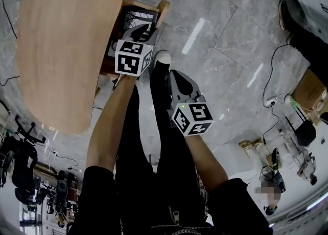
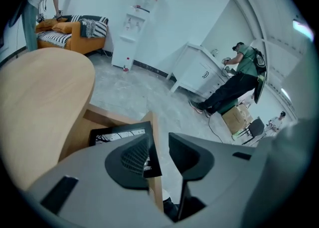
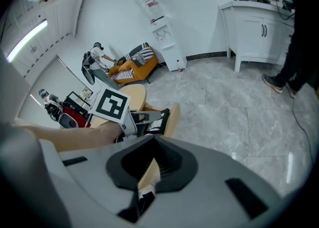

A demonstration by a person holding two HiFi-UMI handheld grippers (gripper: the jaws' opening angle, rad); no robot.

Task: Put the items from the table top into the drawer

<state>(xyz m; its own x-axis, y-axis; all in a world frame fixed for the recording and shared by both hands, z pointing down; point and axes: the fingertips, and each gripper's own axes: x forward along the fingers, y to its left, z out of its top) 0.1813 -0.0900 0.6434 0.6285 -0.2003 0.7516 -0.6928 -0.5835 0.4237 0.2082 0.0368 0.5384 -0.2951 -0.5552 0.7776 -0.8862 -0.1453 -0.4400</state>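
Drawer of pale wood [image 2: 119, 118], pulled out from under the worktop, lies straight below the left claw [image 2: 159, 142]. That claw's two dark jaws stand well apart with nothing pressed between them; through the gap shows the drawer's front board. Just past the jaws, inside the drawer, rests a flat black-and-white patterned item [image 2: 117, 135]. To the left claw's left spreads the rounded, light wooden worktop [image 2: 40, 92].

The right claw [image 3: 152, 147] has its jaws brought together, gripping nothing. It hangs well back from the drawer, near the person's black-trousered legs [image 1: 154, 152], and points toward the left claw's marker cube [image 3: 110, 103] and the drawer beyond it. A white shoe [image 1: 162, 57] shows between the two claws in the head view. Grey marble floor tiles [image 1: 215, 34] stretch off to the right claw's right.
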